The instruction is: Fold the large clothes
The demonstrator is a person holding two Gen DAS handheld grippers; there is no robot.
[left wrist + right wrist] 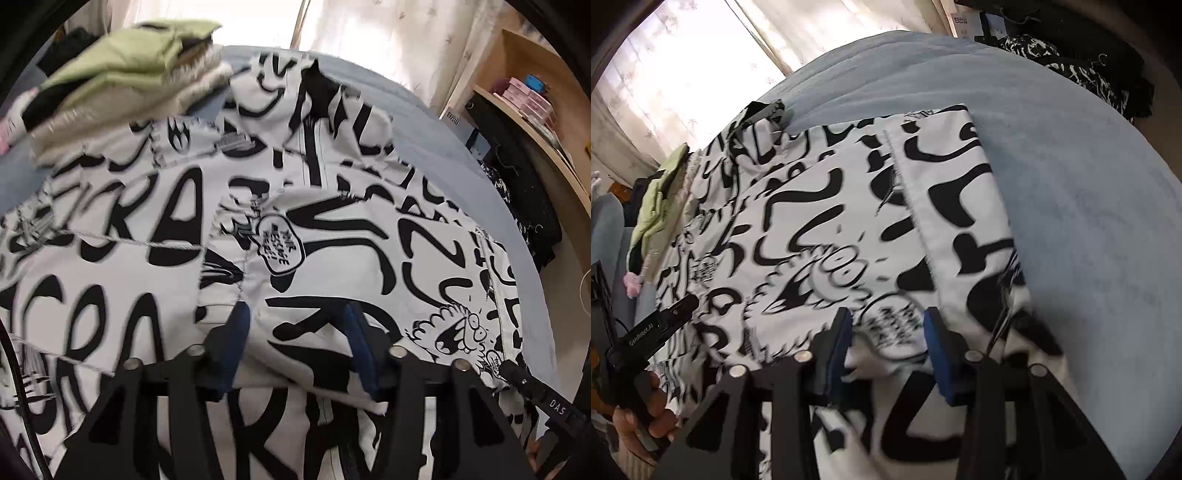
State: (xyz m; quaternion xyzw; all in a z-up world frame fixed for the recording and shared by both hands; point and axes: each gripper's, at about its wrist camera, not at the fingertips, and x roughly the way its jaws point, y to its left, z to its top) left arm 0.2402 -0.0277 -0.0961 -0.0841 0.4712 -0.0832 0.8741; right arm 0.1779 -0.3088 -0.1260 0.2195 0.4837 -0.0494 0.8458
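Note:
A large white garment with black graffiti print (332, 229) lies spread on a light blue bed (424, 122). In the right wrist view the garment (820, 206) has one side folded over, ending in a straight edge beside the bare blue sheet (1089, 221). My left gripper (295, 310) points down at the cloth, its blue pads (236, 332) apart, with a loose fold of the garment between them. My right gripper (886, 315) also stands with its pads (938, 350) apart over a printed speech bubble, cloth lying between them.
A stack of folded clothes with a green piece on top (129, 74) sits at the garment's far left corner. Dark clothes (524, 192) and a wooden shelf (535, 92) stand to the right of the bed. A hand (646, 417) holds the left gripper's body (653, 332).

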